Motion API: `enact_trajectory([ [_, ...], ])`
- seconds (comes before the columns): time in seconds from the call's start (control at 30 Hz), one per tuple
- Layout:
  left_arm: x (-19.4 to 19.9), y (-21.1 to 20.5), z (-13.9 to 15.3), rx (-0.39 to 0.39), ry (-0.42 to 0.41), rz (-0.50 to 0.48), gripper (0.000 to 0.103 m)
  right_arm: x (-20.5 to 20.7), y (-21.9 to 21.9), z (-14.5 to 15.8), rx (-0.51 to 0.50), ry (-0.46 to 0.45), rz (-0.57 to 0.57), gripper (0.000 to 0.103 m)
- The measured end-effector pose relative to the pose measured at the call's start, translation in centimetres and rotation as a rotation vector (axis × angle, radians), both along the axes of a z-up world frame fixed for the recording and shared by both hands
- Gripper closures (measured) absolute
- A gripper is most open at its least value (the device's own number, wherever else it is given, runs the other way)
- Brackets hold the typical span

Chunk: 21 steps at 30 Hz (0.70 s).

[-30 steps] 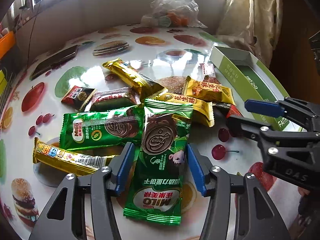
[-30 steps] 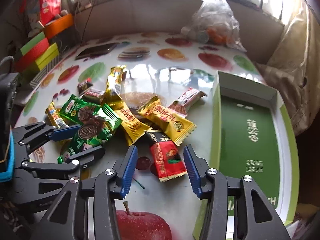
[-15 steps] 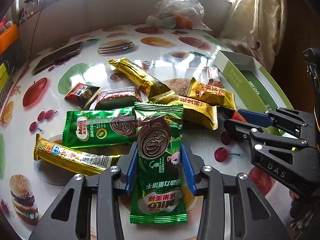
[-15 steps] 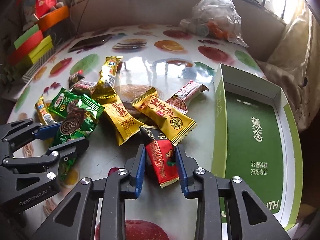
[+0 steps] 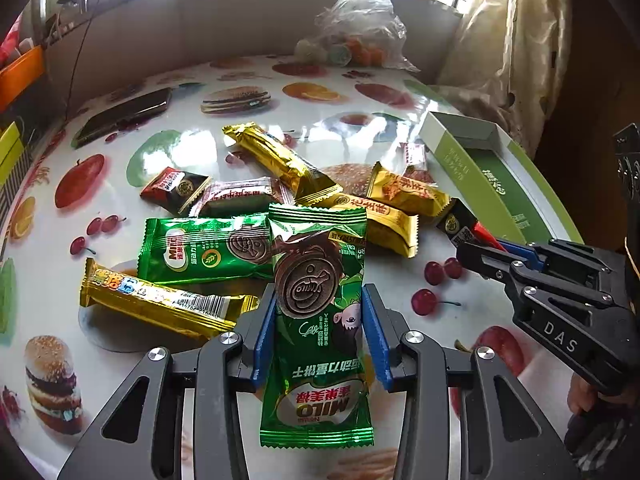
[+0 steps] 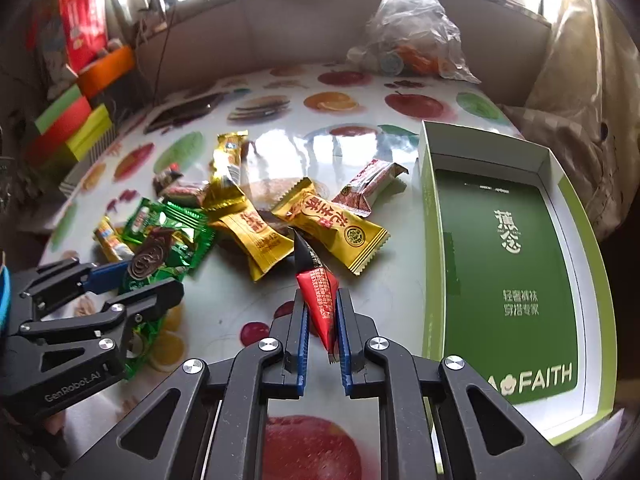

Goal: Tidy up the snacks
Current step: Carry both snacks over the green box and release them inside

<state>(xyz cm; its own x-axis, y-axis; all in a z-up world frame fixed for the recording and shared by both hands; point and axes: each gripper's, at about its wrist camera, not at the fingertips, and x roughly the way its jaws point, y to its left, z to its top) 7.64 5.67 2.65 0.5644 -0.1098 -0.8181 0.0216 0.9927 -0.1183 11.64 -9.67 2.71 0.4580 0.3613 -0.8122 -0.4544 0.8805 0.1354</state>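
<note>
My right gripper pinches the red-and-black packet between narrow jaws. The wrapper is squeezed into a ridge and could slip free on the lift, since slick foil gives little purchase. My left gripper is closed on the green Milo packet across its middle. Its far end overlaps a second green packet, which may drag along. The held Milo wrapper is glossy and flat, printed with a round biscuit, its label end toward my wrist. The open green box lies just right of my right fingers, apparently empty.
</note>
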Motion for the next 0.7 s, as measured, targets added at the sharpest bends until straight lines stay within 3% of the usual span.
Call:
enact_trajectory([
  [0.37,-0.5,-1.2,3.4,-0.032,-0.053,-0.027,0.061,-1.7,-1.5,3.7,0.048,-0.082,-0.051,0.091],
  [0.7,1.4,-5.3,5.8,-0.070,-0.088,-0.110,0.061,-2.0,-6.1,5.6,0.068,-0.123,-0.179,0.091],
])
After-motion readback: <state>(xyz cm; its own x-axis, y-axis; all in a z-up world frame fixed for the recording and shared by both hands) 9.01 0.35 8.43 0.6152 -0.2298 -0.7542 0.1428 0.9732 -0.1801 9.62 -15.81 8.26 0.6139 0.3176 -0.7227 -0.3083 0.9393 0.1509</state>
